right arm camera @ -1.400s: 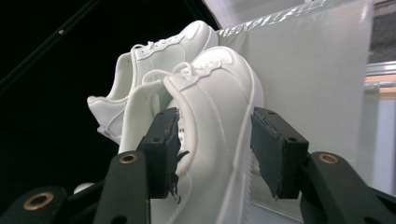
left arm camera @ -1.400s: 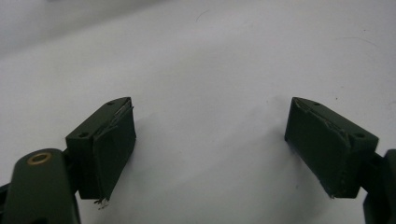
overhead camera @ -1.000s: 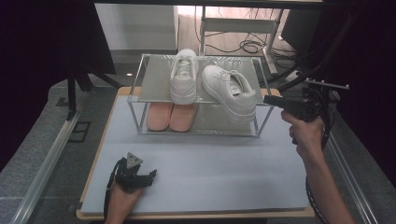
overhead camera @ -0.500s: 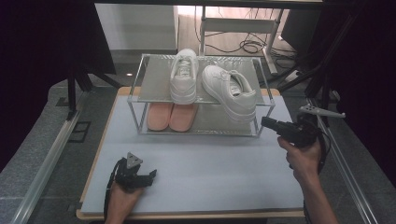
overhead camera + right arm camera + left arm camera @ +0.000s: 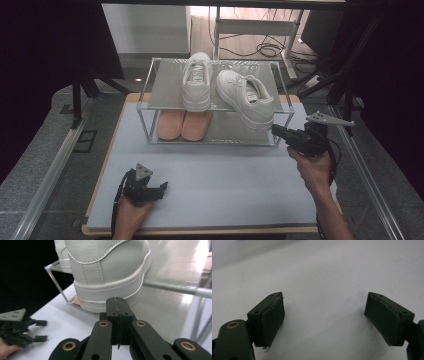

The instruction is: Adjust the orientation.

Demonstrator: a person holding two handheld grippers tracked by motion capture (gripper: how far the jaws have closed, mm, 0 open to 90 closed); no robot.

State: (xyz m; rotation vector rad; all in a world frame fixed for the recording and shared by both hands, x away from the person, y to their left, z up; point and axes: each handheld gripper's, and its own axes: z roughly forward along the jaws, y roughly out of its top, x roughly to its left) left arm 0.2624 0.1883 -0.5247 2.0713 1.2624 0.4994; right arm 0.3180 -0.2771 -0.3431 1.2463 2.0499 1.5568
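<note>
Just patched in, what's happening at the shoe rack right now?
A person holds a gripper in each hand. The right gripper, jaws shut and empty, sits just behind the heel of the angled white leather sneaker on the clear two-tier rack. The left gripper rests open on the white table mat. A second white sneaker and pink insoles sit untouched.

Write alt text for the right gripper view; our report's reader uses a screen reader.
The right hand-held gripper, jaws shut and empty, points at the heel of a white leather sneaker on a clear acrylic two-tier rack. The left hand-held gripper rests lower left on the pale table mat.
</note>
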